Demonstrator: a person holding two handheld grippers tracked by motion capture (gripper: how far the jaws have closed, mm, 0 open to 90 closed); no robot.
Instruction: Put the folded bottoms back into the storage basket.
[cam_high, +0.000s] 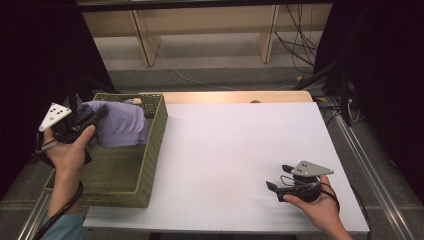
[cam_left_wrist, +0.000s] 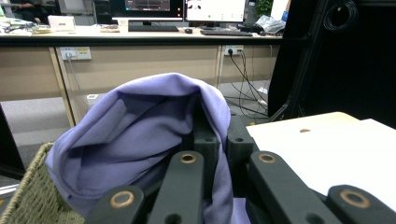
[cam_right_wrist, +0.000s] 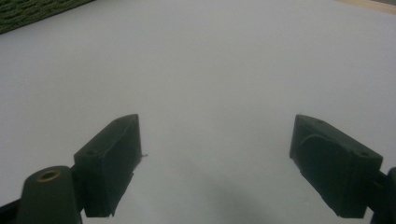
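The left tongs (cam_left_wrist: 217, 140) are closed on a fold of the purple cloth (cam_left_wrist: 140, 135), which hangs over the jaws. A woven basket (cam_left_wrist: 32, 196) rim is near left, the white desk (cam_left_wrist: 336, 154) at right.

You are working in an office-like lab. Beyond the white counter (cam_high: 240, 150), the left tool view shows a long desk (cam_left_wrist: 140, 37) carrying monitors (cam_left_wrist: 215, 9), a keyboard (cam_left_wrist: 224, 32) and papers, with wall sockets (cam_left_wrist: 77, 52) under it. Loose black cables (cam_high: 300, 45) trail over the floor behind the counter, and aluminium rails (cam_high: 375, 175) frame its right side like a recording rig.
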